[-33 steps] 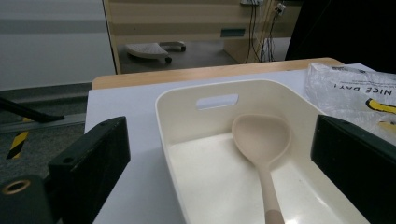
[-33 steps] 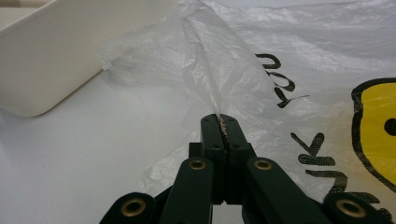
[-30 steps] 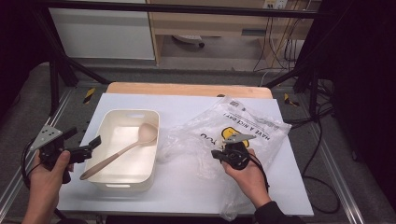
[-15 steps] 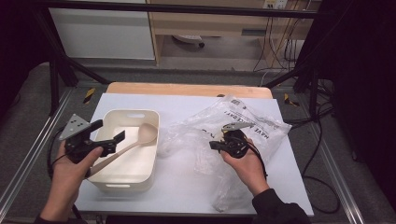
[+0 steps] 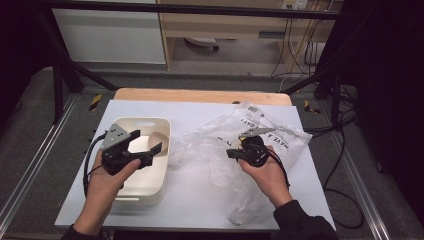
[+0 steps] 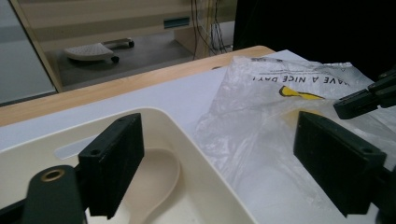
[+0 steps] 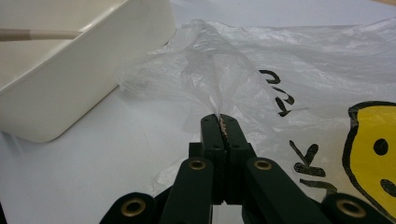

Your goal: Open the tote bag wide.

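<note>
The right gripper (image 7: 220, 122) has its jaws pinched tight on a fold of the clear plastic bag (image 5: 250, 150), which lies spread just beside the cream tub (image 5: 120, 192) on its right. Over that tub the left gripper (image 5: 146, 148) hangs with its jaws wide apart, having just been closing a little with nothing between them. The wooden spoon (image 6: 156, 179) lies inside the tub, below those jaws.

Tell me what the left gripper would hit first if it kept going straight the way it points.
Probably the plastic bag. The left gripper, jaws open and just closing with nothing between them, hangs over the tub and aims past its rim toward the bag; depth is unclear.
</note>
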A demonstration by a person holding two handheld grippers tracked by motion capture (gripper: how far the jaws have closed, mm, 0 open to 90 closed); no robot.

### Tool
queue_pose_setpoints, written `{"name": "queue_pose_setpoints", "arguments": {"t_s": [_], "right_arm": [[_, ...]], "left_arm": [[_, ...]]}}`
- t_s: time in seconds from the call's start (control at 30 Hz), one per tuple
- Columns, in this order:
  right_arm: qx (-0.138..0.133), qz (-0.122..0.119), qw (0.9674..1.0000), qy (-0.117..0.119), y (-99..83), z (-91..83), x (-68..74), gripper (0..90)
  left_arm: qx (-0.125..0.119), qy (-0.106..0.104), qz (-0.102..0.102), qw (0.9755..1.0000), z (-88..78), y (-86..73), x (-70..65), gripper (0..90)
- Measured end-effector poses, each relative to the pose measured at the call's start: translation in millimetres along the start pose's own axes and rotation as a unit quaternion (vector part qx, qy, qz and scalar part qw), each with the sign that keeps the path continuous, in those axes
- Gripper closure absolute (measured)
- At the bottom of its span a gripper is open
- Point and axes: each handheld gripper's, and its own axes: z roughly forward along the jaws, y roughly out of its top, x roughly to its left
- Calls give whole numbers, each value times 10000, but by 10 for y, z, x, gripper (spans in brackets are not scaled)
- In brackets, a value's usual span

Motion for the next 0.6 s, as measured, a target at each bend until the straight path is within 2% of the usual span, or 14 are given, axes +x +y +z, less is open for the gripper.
{"name": "queue_pose_setpoints", "arguments": {"t_s": [0.17,0.3,0.37,0.4,0.43,0.6], "right_arm": [[75,20,10000,50,26,-4,-16,900],[108,-6,9999,66,47,-3,-11,900],[108,5,9999,85,62,-9,-8,900],[110,-18,9999,81,76,-16,-11,900],[110,-18,9999,81,76,-16,-11,900],[106,-13,9999,89,86,-47,-26,900]], "left_arm": [[-15,-281,53,9996,150,-18,-267,190],[69,-459,121,9988,278,-29,-441,222],[140,-554,131,9983,337,-41,-511,290],[166,-604,130,9980,366,-48,-551,383],[187,-638,138,9977,389,-55,-593,383],[230,-858,178,9959,515,-103,-813,555]]}}
